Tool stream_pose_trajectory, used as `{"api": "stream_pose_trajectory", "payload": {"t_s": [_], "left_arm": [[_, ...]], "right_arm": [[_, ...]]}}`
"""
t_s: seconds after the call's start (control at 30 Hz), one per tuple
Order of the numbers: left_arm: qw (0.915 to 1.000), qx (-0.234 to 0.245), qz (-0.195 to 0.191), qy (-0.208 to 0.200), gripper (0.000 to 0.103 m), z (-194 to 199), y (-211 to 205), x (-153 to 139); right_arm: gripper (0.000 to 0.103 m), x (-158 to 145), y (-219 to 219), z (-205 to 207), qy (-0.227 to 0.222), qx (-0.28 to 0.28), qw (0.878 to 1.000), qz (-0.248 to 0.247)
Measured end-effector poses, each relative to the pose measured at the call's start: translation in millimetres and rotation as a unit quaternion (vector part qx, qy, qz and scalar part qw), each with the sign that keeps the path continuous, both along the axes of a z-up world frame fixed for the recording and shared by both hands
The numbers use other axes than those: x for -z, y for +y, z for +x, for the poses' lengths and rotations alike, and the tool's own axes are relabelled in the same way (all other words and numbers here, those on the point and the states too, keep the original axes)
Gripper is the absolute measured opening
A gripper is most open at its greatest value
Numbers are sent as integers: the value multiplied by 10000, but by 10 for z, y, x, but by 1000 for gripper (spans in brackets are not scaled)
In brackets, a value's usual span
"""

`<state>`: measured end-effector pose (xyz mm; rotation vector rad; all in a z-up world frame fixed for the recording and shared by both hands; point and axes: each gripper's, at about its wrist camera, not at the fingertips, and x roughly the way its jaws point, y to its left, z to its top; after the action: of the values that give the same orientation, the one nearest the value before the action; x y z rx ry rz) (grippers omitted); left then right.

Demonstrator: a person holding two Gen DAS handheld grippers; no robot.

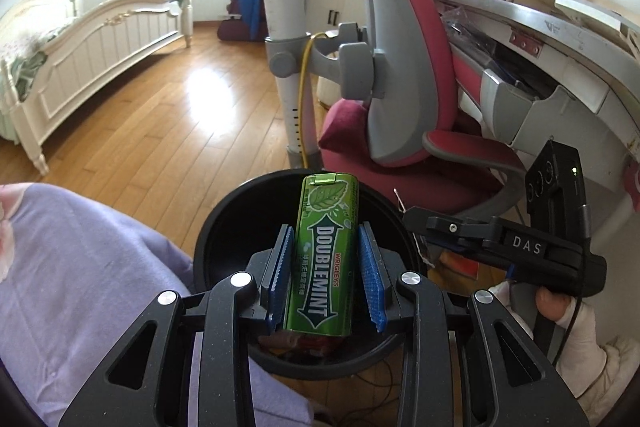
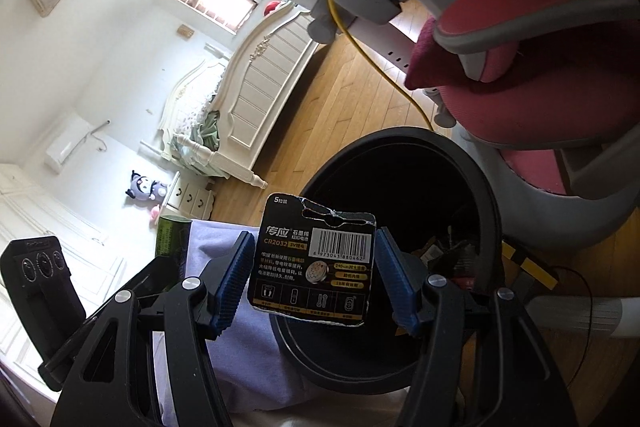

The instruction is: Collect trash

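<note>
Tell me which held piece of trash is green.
The Doublemint gum box in the left claw; the battery card between the right claw pads is black with gold print.

Left wrist view rides close above the black bin (image 1: 224, 227), facing across the room, bed (image 1: 92, 47) at ten o'clock, chair (image 1: 404, 67) at one. Right wrist view tilts over that bin (image 2: 400, 163) too, chair (image 2: 520, 59) at one, bed (image 2: 256, 83) at eleven.
</note>
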<state>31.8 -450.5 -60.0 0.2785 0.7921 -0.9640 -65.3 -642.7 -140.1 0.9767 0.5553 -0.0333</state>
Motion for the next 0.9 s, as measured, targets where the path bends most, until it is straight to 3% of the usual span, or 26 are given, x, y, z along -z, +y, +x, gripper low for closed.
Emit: {"api": "stream_pose_trajectory", "payload": {"t_s": [0.17,0.23,0.3,0.53,0.8,0.9], "left_arm": [[9999,79,96,-113,36,-24,-43,17],[9996,95,57,-248,58,-52,-18,-15],[9994,72,-41,-330,73,-78,13,-60],[9980,-208,-152,-576,94,-104,253,-241],[9929,-856,-279,-773,98,-68,950,-468],[9857,-1312,-241,-1026,98,-71,1444,-503]], "right_arm": [[63,47,-57,-18,101,91,9999,98],[65,66,-67,-28,161,103,9997,173],[75,81,-63,-52,197,133,9996,172],[78,53,123,-57,246,-58,9996,152],[82,-255,699,184,207,-734,9968,-239],[82,-473,1014,331,131,-1075,9925,-561]]}}
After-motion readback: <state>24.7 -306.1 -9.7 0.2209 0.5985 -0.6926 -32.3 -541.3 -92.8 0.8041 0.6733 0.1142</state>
